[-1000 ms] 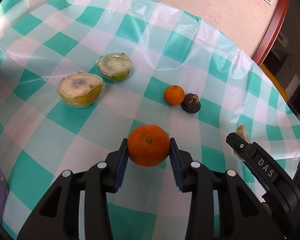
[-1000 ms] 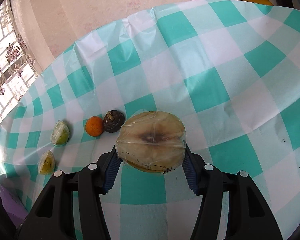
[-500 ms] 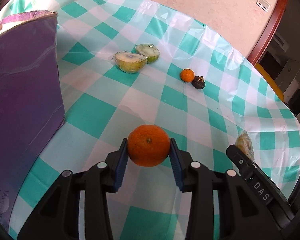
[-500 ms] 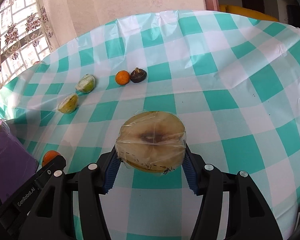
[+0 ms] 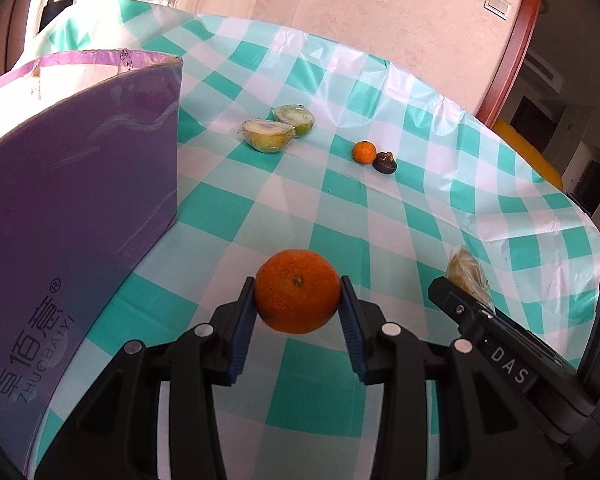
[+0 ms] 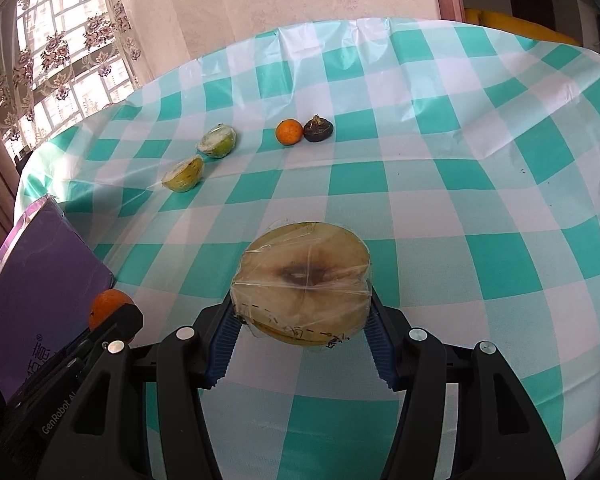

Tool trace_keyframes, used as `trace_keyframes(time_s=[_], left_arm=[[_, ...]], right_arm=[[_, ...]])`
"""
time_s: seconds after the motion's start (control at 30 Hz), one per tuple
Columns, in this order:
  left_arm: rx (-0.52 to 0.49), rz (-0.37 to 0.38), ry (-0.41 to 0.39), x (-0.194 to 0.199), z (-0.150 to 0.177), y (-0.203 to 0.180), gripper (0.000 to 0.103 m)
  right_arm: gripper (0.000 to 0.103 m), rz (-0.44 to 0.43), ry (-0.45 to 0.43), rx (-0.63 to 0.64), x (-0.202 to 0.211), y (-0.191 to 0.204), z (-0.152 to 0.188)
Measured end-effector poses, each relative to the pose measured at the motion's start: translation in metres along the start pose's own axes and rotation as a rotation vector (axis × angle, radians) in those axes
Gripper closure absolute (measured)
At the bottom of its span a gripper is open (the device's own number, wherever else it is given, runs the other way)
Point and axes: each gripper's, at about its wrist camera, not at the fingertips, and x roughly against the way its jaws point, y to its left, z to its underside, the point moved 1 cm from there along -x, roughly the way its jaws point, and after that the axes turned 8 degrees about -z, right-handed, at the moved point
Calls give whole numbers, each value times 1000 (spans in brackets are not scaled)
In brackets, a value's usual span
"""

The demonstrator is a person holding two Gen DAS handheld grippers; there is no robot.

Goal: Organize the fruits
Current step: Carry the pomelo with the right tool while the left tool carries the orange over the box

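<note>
Carrying fruit toward purple box [image 5: 80, 184], now just left of left tongs [image 5: 298, 304]. Left tongs clamp orange [image 5: 297, 297]; right tongs [image 6: 302, 320] clamp wrapped fruit half [image 6: 302, 276]. Deposit likely next; 4 fruits remain on tabletop [image 5: 440, 200] ahead.

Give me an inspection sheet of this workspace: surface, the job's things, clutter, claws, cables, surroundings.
Surface: table under a green-white checked cloth.
Job's things: purple box at left; two wrapped halves, small orange and dark fruit on the cloth.
Clutter: nothing seen.
Claws: left claw shut on an orange; right claw shut on a wrapped half fruit.
Cables: nothing seen.
Surroundings: pink wall, curtained window.
</note>
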Motion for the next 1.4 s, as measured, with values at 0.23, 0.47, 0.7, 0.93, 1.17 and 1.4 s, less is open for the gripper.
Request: trace_keyframes(time_s=[0.23,0.47,0.7,0.93,1.17,1.4], left_arm=[[-16,-65,-140,44,7,12,63],[-23,-130,-360,119,-5,28,63],[-5,-259,-482,177,-23,63,62],[34,-353,-429,197,-46,115,62],[114,-451,-418,214,-57,171,62],[95,-513,-235,196,-60,212,62]], right_arm=[[47,-16,-77,35,21,21,-1],[47,-90,-162,161,44,69,-1],[47,-177,-212,247,63,109,2],[47,-229,-210,310,72,143,4],[47,-280,-219,395,81,187,9],[46,-347,-126,509,74,250,13]])
